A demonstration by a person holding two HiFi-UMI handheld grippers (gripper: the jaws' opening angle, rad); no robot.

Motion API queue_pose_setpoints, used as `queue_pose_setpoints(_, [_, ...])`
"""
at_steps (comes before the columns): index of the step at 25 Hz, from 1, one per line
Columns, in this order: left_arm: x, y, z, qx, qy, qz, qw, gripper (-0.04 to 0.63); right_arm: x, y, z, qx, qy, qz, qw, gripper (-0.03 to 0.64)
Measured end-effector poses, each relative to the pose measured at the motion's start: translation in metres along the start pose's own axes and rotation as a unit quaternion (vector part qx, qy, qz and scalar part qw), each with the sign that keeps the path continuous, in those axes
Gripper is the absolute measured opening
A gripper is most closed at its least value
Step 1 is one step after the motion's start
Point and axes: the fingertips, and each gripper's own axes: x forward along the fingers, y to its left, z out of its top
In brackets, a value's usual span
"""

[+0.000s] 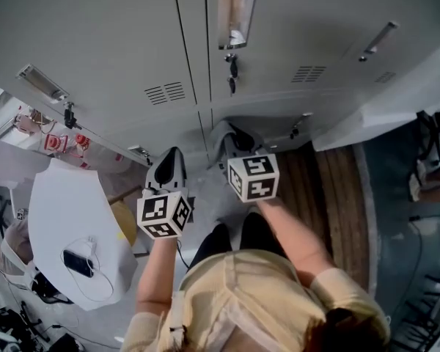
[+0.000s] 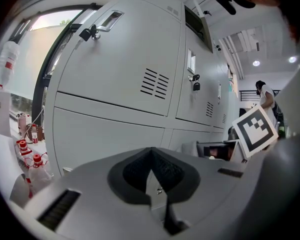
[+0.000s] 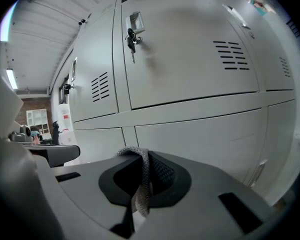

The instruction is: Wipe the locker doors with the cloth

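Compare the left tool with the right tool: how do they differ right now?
The right tool is shut on the cloth, which hangs out between its jaws; the left tool is shut on nothing. In the head view the right tool sits further forward, nearer the locker doors, than the left tool. Both are closed and point at those doors.

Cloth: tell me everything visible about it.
The cloth is grey with a fine woven-looking texture. Only a narrow bunched fold shows, pinched between the shut jaws of the right tool. It loops over the pad tops and hangs down the slot. It looks clear of the lockers ahead, and the rest of it is hidden.
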Motion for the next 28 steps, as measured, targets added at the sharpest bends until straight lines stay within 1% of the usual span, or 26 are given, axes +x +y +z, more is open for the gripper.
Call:
queue_pose_setpoints(3, [0.006,-0.003,-0.005,-0.005,0.005,0.014,0.9999,-0.008,0.01,-0.001,0.0,-0.008,0.004,0.017,1.0,0.005])
queue_pose_setpoints(7, [0.013,-0.014,-0.008,-0.017,0.008,0.032,0.9993,-0.008,0.019,-0.009,-0.003,-0.034,0.012,0.039,0.999,0.005])
queue_pose_setpoints(13, [0.025,-0.028,-0.008,-0.016,0.007,0.051,0.9986,-0.008,0.018,-0.031,-0.001,-0.032,0.016,0.057,0.998,0.005])
queue_pose_setpoints(19, [0.039,-0.044,-0.01,-0.015,0.011,0.054,0.9983,-0.009,0.01,-0.059,-0.004,-0.029,0.022,0.053,0.998,0.005])
queue_pose_setpoints(28, [0.065,-0.073,-0.015,-0.012,0.018,0.035,0.9991,-0.008,-0.001,-0.106,-0.005,-0.022,0.021,0.031,0.999,0.005])
